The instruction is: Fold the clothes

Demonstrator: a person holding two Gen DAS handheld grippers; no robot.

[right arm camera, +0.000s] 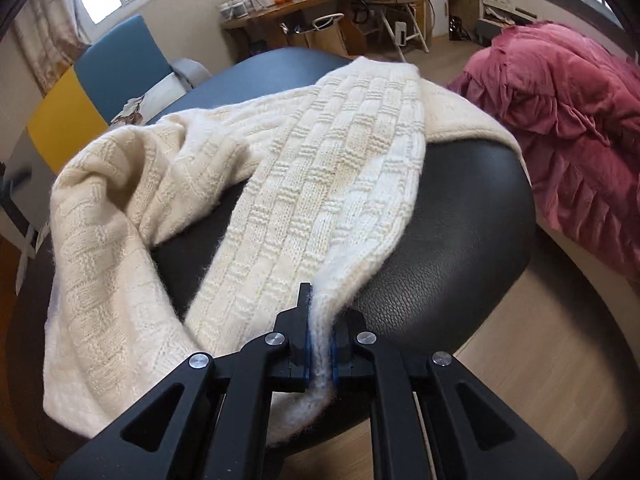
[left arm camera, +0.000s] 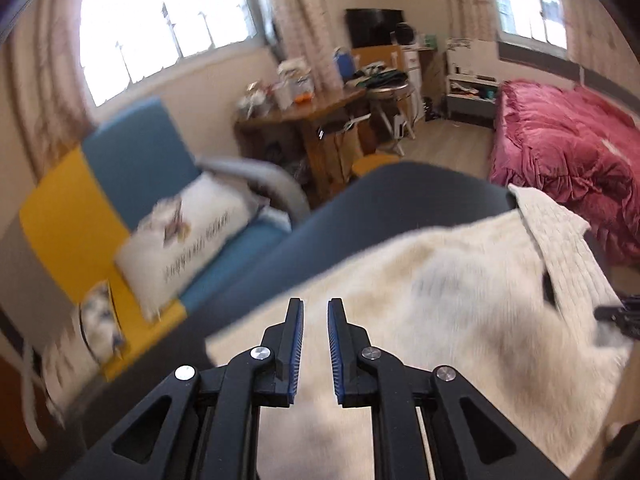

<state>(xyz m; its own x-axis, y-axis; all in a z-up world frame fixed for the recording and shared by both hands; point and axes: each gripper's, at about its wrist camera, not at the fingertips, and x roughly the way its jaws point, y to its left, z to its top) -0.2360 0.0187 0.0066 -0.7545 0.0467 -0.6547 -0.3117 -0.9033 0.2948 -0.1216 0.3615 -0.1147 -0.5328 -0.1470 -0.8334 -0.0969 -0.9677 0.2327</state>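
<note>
One cream knitted sweater (right arm camera: 280,184) lies spread across a dark padded surface (right arm camera: 460,220), one part draping over its left edge. The right gripper (right arm camera: 320,320) has its fingers clamped on a bunched edge of the knit at the near side. The left gripper (left arm camera: 315,344) hovers above the sweater (left arm camera: 440,300) with fingers apart, holding nothing. A pink bedspread (right arm camera: 580,120) lies beyond, right.
</note>
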